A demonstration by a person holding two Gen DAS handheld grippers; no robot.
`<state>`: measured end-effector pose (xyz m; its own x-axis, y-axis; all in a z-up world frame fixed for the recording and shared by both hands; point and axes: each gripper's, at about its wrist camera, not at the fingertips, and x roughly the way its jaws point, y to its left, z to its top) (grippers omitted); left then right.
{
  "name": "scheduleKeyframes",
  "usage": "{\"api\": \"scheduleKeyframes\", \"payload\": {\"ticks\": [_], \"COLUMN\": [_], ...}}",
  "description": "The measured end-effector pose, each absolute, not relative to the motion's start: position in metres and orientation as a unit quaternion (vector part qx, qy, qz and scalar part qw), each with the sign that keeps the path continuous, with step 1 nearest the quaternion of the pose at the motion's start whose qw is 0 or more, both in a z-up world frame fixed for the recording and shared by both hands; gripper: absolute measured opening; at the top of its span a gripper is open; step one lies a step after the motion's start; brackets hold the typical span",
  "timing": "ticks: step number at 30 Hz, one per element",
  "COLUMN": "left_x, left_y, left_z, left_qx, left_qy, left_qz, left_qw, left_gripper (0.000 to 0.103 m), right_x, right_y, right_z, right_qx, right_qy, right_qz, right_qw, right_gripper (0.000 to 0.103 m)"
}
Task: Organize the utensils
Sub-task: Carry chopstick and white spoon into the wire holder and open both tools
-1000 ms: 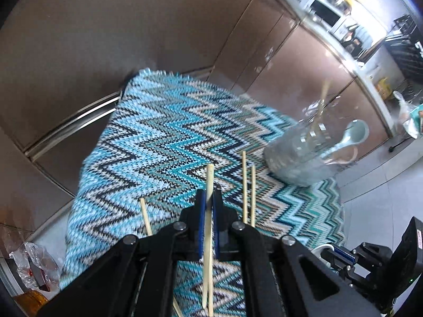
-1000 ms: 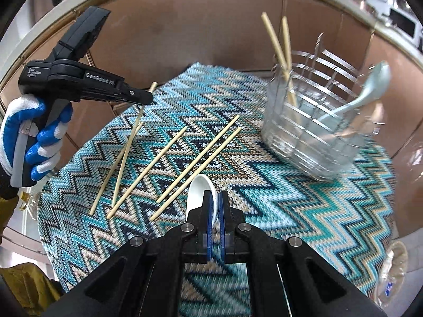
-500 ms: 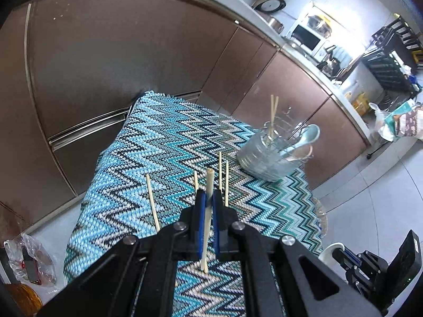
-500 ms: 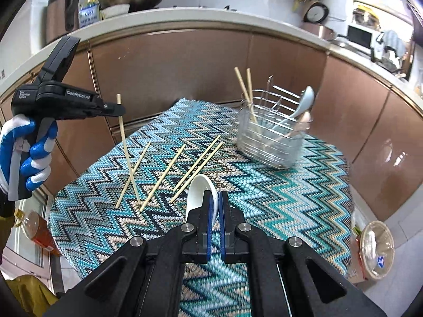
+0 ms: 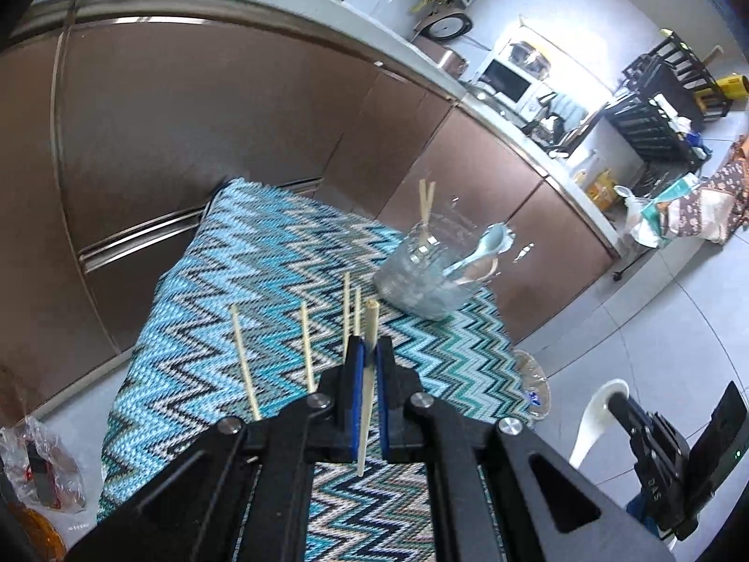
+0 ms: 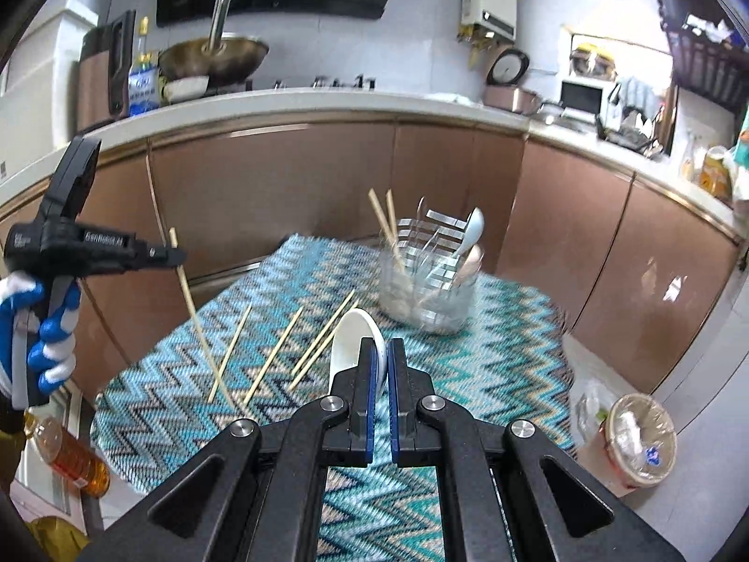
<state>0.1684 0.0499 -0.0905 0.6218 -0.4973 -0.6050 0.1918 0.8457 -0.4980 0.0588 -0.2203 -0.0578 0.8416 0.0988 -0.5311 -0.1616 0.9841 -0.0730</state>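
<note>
Chopstick (image 5: 367, 384): thin, pale wood, straight

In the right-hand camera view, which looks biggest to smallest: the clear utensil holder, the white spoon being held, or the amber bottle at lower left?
1. Clear plastic utensil holder.
2. White ceramic spoon and amber plastic bottle: alike, and the spoon sits nearer the camera, so unranked.

Both cameras look forward and down along their own jaws, from well above the bench (image 5: 281, 253). The left view faces it from the near left end, the right view from the near right. Both share the zigzag cloth (image 6: 491, 356) and the wire holder (image 6: 428, 281).
</note>
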Motion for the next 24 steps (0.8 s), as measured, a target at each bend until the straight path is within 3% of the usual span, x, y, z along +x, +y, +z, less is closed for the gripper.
{"api": "scheduleKeyframes", "payload": {"ticks": [8,16,24], "left_x": [0.196,0.26,0.332], "left_y": [0.015,-0.04,-0.098], "left_z": [-0.038,0.015,0.002], "left_qx": [-0.18,-0.154,-0.109], "left_qy": [0.336,0.265,0.234], "left_qz": [-0.234,-0.248,-0.216], "left_qw": [0.895,0.919,0.942], "left_gripper": [0.004,0.004,0.004], "right_x": [0.094,0.181,0.272], "right_y": [-0.232,-0.251,-0.27], "right_z": [-0.032,-0.003,-0.017], "right_qx": [-0.052,-0.042,-0.032], "right_qy": [0.224,0.155,0.118], "right_qz": [0.039,0.015,-0.016], "right_qw": [0.972,0.987,0.992], "right_gripper": [0.004,0.004,0.004]}}
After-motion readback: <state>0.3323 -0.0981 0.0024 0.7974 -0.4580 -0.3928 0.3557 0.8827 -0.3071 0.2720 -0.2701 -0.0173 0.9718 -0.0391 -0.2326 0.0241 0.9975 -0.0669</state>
